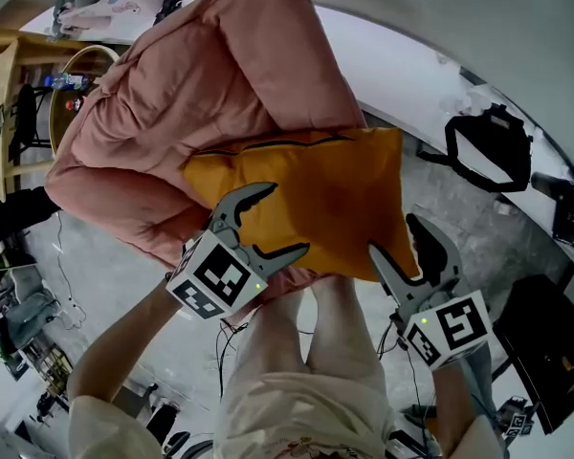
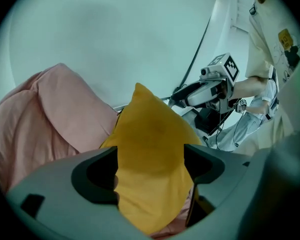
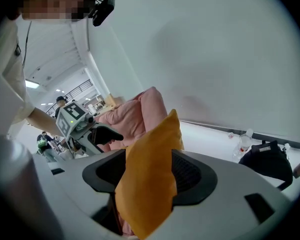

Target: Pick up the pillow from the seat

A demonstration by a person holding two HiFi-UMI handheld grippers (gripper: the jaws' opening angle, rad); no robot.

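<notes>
An orange pillow (image 1: 325, 199) lies against a big pink cushioned seat (image 1: 201, 84), its zip edge along the top. My left gripper (image 1: 285, 220) stands open around the pillow's lower left corner, one finger above the fabric and one below. At the lower right corner my right gripper (image 1: 392, 235) is open the same way. In the left gripper view the pillow (image 2: 150, 134) fills the gap between the jaws of the left gripper (image 2: 150, 174), with the pink seat (image 2: 45, 114) behind. In the right gripper view a pillow corner (image 3: 152, 149) stands between the jaws of the right gripper (image 3: 147, 179).
A black bag (image 1: 488, 146) lies on the floor right of the seat, with a water bottle (image 3: 244, 143) near it. A wooden shelf (image 1: 10, 84) stands at the far left. A black case (image 1: 555, 352) sits at the lower right. The person's legs (image 1: 316, 352) are below the pillow.
</notes>
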